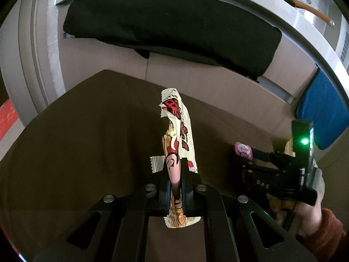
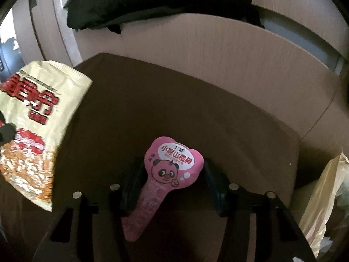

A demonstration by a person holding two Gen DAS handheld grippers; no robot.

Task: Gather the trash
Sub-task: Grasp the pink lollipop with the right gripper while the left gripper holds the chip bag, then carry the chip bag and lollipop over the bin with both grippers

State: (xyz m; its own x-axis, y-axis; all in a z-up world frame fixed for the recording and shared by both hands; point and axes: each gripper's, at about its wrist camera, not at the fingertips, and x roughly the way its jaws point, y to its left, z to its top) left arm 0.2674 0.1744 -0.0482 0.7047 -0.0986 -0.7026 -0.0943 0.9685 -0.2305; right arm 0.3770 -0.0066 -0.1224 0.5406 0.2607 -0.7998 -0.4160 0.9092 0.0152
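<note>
A cream and red snack wrapper stands upright above the brown table, and my left gripper is shut on its lower part. The same wrapper fills the left edge of the right wrist view. A pink bear-shaped wrapper lies between the fingers of my right gripper, its wide head spanning almost the whole gap and its narrow tail running back toward the camera. The pads stand apart beside the head and it is not squeezed. The left wrist view shows the right gripper at the right, with the pink wrapper at its tips.
A black cloth lies on the shelf behind the table. A blue cushion sits at the far right. A beige paper bag stands off the table's right edge. A hand in a rust sleeve holds the right gripper.
</note>
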